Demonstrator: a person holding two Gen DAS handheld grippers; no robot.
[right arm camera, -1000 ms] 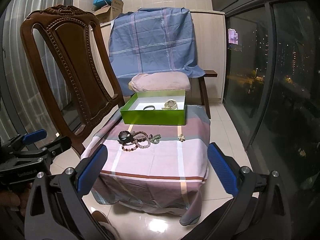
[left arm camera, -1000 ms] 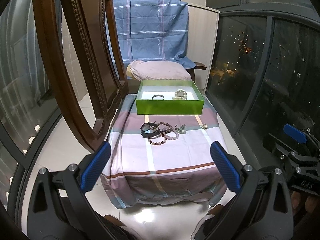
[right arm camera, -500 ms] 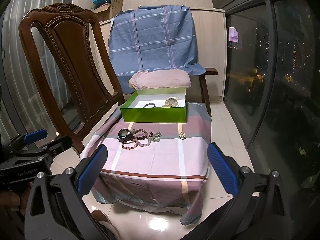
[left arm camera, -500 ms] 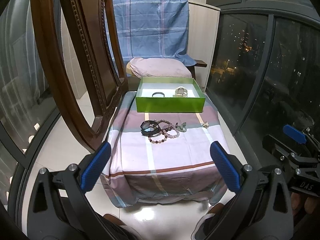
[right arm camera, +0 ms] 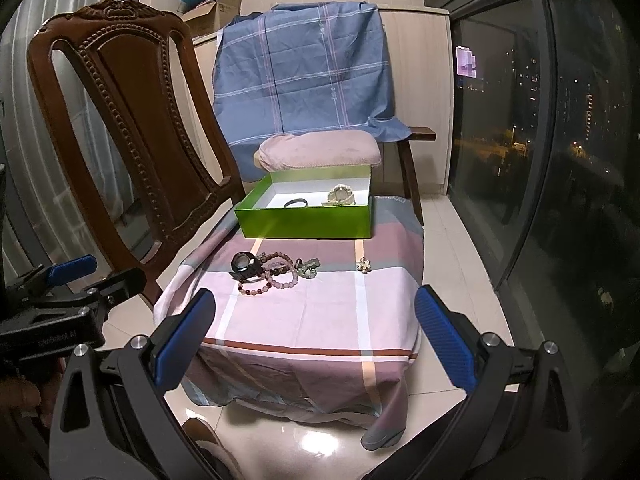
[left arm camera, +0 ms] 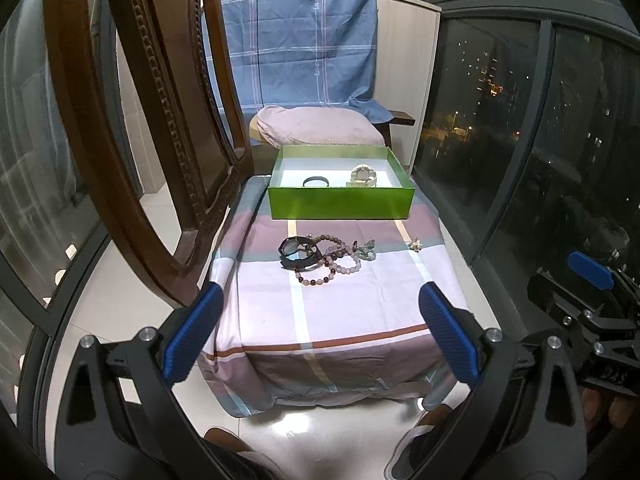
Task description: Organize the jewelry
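Note:
A green box (left arm camera: 340, 202) (right arm camera: 306, 222) stands at the far end of a low cloth-covered table (left arm camera: 340, 308) (right arm camera: 308, 320). Inside it lie a dark bangle (left arm camera: 316, 182) (right arm camera: 296, 202) and a pale watch (left arm camera: 363, 175) (right arm camera: 341, 195). In front of the box sit a black watch (left arm camera: 298, 250) (right arm camera: 245, 263), pink bead bracelets (left arm camera: 332, 264) (right arm camera: 276, 276), a greenish trinket (left arm camera: 365, 251) (right arm camera: 308, 267) and a small pale charm (left arm camera: 416, 244) (right arm camera: 363, 265). My left gripper (left arm camera: 320, 336) and right gripper (right arm camera: 312, 336) are both open and empty, short of the table's near edge.
A carved wooden chair (left arm camera: 132, 120) (right arm camera: 132, 132) stands left of the table. Behind the box are a pink cushion (left arm camera: 316, 126) and a blue cloth (right arm camera: 304, 72) draped over a bench. Dark glass windows (left arm camera: 540, 140) run along the right. The floor is glossy tile.
Both grippers have drifted slightly forward toward the table and the view has risen a little. The jewelry has not moved.

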